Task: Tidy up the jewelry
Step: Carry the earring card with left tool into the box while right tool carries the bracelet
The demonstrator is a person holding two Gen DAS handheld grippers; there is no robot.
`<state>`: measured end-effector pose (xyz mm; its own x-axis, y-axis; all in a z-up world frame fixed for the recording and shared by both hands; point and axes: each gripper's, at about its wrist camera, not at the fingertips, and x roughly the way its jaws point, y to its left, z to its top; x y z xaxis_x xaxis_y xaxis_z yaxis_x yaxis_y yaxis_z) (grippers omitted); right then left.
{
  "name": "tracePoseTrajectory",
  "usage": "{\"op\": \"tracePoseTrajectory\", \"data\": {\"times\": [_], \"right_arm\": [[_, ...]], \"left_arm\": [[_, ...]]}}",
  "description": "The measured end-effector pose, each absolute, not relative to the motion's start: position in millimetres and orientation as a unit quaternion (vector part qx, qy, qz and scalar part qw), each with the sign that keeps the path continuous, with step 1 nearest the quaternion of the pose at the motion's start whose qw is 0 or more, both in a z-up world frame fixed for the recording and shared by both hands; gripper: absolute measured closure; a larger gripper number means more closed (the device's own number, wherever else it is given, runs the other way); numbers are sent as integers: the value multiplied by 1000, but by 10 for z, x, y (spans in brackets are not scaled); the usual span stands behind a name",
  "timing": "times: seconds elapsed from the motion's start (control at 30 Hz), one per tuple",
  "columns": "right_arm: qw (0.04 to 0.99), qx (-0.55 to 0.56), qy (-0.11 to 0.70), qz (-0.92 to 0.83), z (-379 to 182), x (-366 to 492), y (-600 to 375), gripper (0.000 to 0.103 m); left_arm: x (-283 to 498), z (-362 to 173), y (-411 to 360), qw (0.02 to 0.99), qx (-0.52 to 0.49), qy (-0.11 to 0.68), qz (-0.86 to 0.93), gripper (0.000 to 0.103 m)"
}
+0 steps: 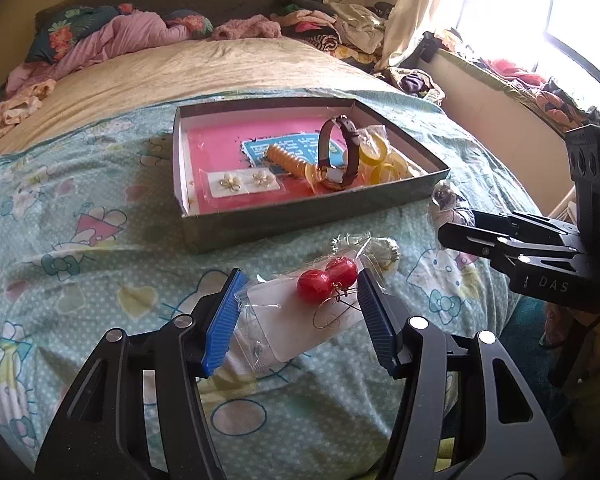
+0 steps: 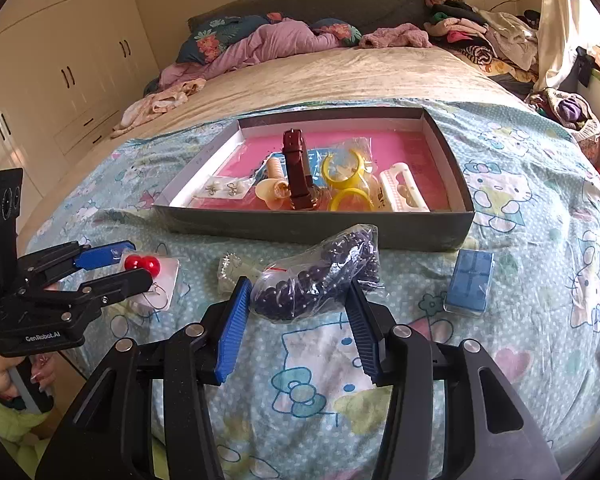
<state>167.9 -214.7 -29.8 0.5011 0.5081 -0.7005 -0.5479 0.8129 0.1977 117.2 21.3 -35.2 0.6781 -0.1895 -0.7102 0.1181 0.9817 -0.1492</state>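
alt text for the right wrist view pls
Right tool grips a clear bag of dark beads above a cartoon-print bedspread. Behind lies an open box of jewelry; at left, the left tool holds packaged red earrings.

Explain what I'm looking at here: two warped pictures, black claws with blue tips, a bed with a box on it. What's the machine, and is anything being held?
There is no robot. A person holds two hand grippers, each carrying a wide-angle camera that looks along its own fingers, hence the curved edges. One picture is from the left gripper, the other from the right gripper.

The left one is closed on a clear packet of red ball earrings. The right one is closed on a clear bag of dark beads.

On the cartoon-print bedspread sits a shallow open box holding a brown-strapped watch, yellow rings, flower earrings on a card and more. Loose on the bedspread are a small blue box and another clear packet.
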Motion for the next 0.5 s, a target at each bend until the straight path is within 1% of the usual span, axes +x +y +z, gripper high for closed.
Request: {"op": "tracePoseTrajectory", "data": {"times": [0.5], "right_arm": [[879,-27,355,317,-5,1542,-2173,57]], "left_arm": [[1222,-65,200,926,-31,367,-80,53]]}}
